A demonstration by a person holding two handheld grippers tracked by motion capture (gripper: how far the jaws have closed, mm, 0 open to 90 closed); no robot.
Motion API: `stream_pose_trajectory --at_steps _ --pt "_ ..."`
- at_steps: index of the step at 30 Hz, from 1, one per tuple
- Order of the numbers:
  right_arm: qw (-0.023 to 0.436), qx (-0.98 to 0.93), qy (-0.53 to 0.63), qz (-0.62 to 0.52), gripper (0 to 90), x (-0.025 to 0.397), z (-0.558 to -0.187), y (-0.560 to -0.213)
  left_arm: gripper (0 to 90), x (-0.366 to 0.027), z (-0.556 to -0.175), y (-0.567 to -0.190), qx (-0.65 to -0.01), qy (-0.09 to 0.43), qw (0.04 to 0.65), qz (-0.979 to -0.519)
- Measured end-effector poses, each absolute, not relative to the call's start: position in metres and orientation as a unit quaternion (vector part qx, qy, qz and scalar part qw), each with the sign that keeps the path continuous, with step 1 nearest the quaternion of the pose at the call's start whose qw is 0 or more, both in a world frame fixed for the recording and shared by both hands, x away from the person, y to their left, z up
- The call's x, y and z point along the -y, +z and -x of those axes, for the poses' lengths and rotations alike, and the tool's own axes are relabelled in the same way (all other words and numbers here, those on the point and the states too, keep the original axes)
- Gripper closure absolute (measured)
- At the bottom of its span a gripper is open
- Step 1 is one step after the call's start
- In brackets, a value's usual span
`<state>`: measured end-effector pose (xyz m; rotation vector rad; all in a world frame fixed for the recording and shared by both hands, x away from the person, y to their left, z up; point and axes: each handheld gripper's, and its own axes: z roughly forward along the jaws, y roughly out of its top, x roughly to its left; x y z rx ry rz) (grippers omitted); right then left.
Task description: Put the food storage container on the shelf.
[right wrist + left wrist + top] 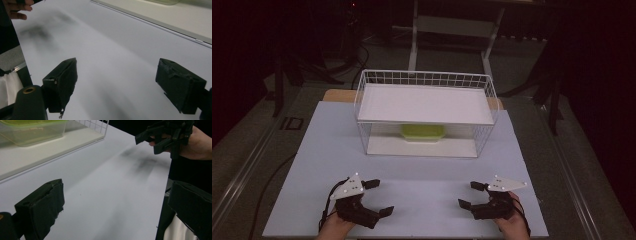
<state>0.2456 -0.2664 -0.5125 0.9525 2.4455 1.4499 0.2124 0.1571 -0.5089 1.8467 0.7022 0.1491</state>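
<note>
Unlabelled green container (422, 132) under white wire rack (425, 79)

The surface (412, 195) has a pale sheet on top that looks smooth and matt, like paper or thin plastic. A strip of brown wood (337, 95) peeks out at its far edge. The basket (424, 78) is made of thin white metal wire. Its two shelves (427, 105) are flat, white and smooth. The box (32, 132) under the top shelf is see-through plastic, a bit shiny, with a yellow-green lid. The left claw (112, 205) and the right claw (125, 85) are hard black stuff, matt. Their pads (67, 80) look soft and rough, with frayed edges. The plate (349, 187) on each claw is flat, pale and smooth.
</note>
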Motion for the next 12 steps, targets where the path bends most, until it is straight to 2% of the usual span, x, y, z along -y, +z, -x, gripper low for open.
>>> stream_pose_trajectory --at_steps 12 --pt "0.075 -0.810 0.486 -0.320 17.5 0.2680 -0.2463 -0.5125 1.5 -0.1576 -0.2145 -0.5123 -0.297 0.063 0.546 -0.781"
